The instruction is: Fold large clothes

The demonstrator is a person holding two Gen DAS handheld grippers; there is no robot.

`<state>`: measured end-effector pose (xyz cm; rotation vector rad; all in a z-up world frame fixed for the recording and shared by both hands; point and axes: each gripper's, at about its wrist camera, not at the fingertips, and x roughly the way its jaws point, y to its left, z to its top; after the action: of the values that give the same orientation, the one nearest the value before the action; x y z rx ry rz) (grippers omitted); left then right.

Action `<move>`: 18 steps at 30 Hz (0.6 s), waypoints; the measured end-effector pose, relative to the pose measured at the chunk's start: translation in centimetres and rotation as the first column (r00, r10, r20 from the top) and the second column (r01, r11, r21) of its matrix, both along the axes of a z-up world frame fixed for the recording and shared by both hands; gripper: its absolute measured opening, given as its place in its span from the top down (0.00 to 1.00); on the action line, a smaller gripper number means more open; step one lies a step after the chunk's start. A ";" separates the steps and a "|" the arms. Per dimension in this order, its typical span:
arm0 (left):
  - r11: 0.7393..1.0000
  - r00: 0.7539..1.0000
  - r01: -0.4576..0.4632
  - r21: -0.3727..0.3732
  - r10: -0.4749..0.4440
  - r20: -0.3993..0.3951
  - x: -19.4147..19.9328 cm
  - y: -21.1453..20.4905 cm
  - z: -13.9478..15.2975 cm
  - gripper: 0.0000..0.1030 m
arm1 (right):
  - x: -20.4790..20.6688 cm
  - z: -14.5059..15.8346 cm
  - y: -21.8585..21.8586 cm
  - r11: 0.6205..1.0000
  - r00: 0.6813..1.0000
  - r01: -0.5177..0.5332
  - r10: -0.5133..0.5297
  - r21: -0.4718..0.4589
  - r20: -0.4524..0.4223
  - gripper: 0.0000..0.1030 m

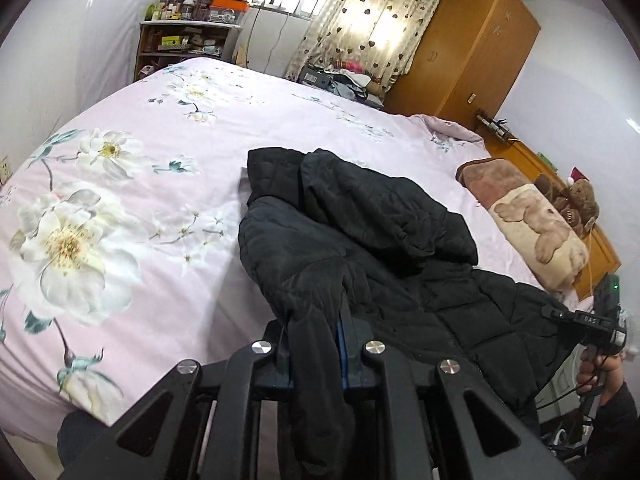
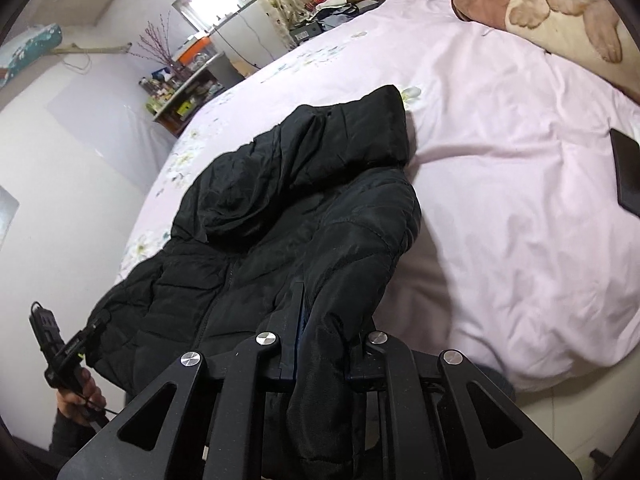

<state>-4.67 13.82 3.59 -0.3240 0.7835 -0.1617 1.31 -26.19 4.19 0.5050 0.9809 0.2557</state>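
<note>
with left gripper [image 1: 316, 340] and right gripper [image 2: 320, 340] clamped on black jacket [image 1: 360, 232] hem at near bed [image 1: 160, 184] edge, lift evenly, fold toward hood.

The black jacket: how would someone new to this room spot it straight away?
Find the wide bed under the pink flowered cover. On its near side sprawls the black jacket, quilted and hooded, its hem pinched in both grippers. It is the only dark garment there; the plush blanket beside it is brown and cream.
</note>
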 end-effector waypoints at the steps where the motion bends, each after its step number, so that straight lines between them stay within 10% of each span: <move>1: 1.000 1.000 0.003 -0.004 -0.003 -0.003 -0.5 0.0 0.0 0.86 | -0.4 0.0 -0.5 1.000 1.000 0.002 -0.002 0.012 -0.003 0.87; 18: 0.993 0.997 -0.027 -0.117 0.036 0.072 5.3 1.1 3.1 0.86 | 4.1 3.1 -2.0 0.989 0.994 0.070 -0.080 0.130 0.076 0.87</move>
<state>0.67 14.87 6.72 -0.4381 0.6967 -0.1890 5.40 -28.21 7.29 0.6417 0.8682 0.2698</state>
